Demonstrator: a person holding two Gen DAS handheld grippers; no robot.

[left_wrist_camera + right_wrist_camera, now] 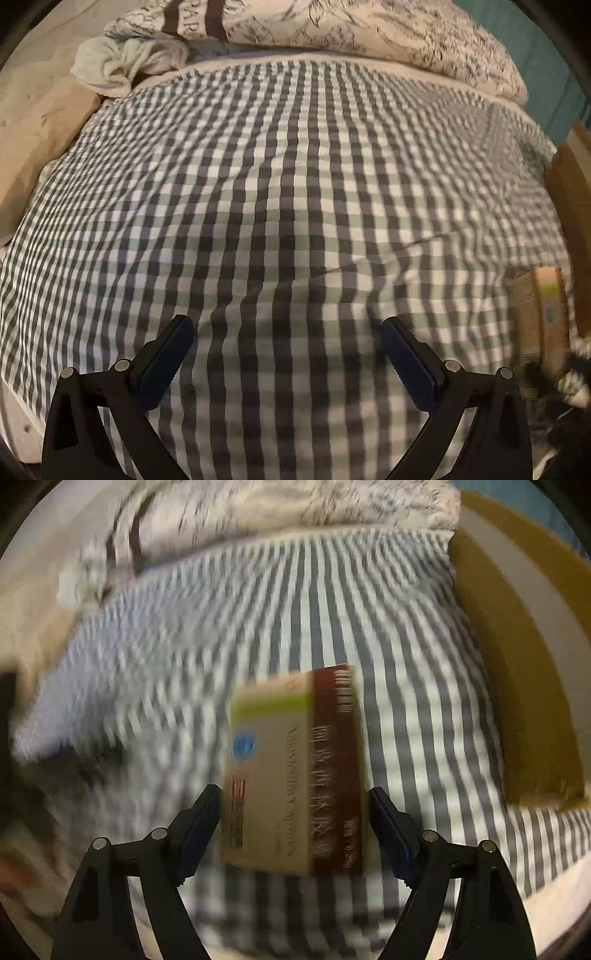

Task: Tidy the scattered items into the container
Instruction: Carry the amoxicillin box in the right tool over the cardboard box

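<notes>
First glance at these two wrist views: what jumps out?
The tan and maroon medicine box fills the middle of the right wrist view, sitting between the fingers of the right gripper. Behind it runs the gingham bedcover, with a brown cardboard container at the right edge. In the left wrist view the left gripper hangs open and empty over the cover, a printed pillow at the top.

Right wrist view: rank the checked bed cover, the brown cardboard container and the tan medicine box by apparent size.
1. Grey-and-white checked bed cover, largest.
2. Brown cardboard container.
3. Tan medicine box with maroon stripe, smallest, though nearness to the camera enlarges it.
</notes>
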